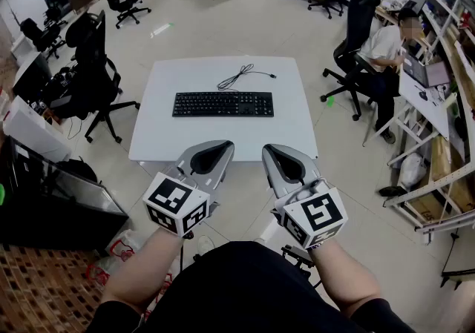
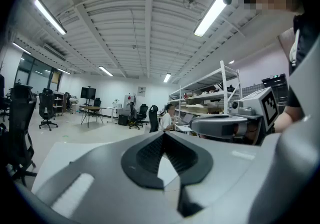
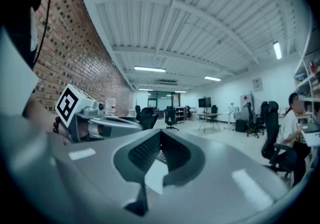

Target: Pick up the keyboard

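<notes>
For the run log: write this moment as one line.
stage: before reach | left gripper: shut, empty | right gripper: shut, empty | keyboard: flat on table, untouched | cable: loose behind keyboard

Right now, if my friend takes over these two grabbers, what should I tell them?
Left gripper: jaws shut, nothing held, in the air short of the table's near edge.
Right gripper: the same, shut and empty, beside the left one.
Keyboard: black, lying flat near the middle of the white table, with its cable loosely bunched on the tabletop behind it.
Done: nothing yet; the keyboard is untouched.
Left: reach forward over the table, open the jaws, probably grip the keyboard at its ends, and lift it, minding the trailing cable.
</notes>
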